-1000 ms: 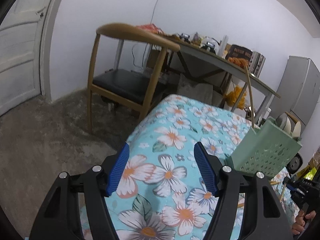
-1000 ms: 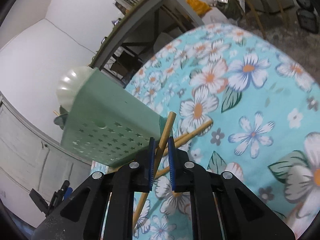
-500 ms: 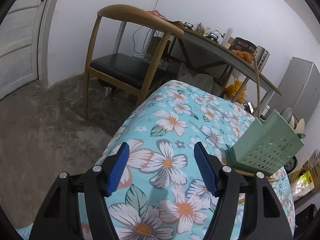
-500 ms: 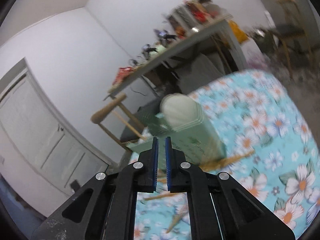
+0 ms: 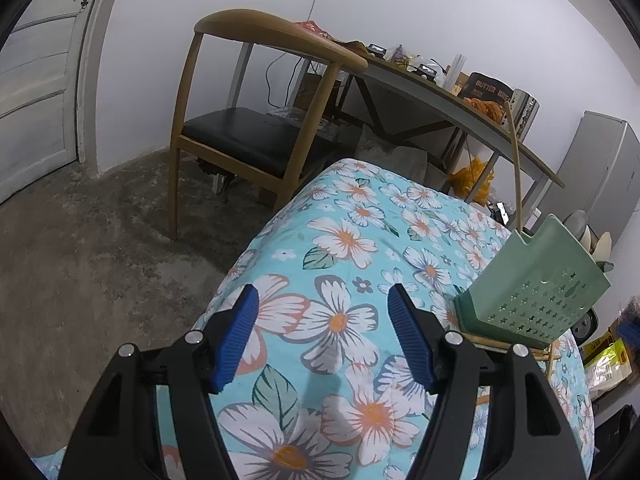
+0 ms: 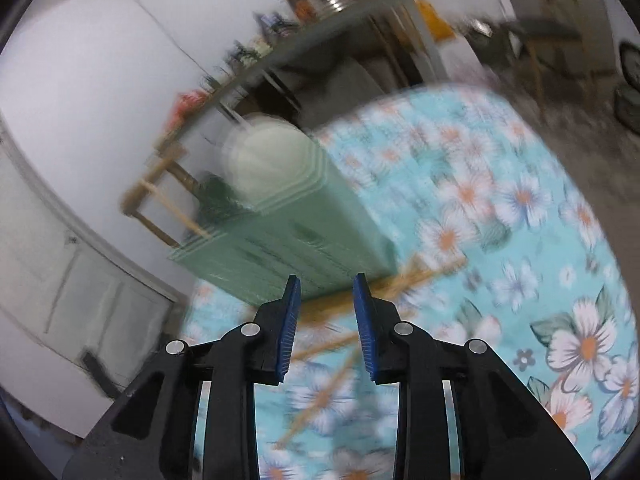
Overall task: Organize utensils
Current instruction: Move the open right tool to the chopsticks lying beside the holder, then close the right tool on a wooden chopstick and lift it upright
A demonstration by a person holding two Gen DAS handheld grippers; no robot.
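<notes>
Right claw (image 6: 325, 322): opening, nothing between the pads, blurred.
Left claw (image 5: 323, 338): wide apart, empty, above the flowered desk (image 5: 348, 240).
Done: one chopstick (image 5: 514, 160) upright in green holder (image 5: 532, 292).
Left: loose chopsticks (image 6: 416, 276) beside holder.

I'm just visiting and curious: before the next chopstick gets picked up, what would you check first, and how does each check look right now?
1. Right tool free: ok, its jaws are opening with nothing between them.
2. Left tool free: ok, open over the floral cloth.
3. Green holder upright: ok, standing on the cloth.
4. One chopstick already stands in the holder: ok.
5. Loose chopsticks in sight: ok, lying on the cloth beside the holder.
6. Exact count of loose chopsticks: cannot tell, the right view is blurred.
</notes>
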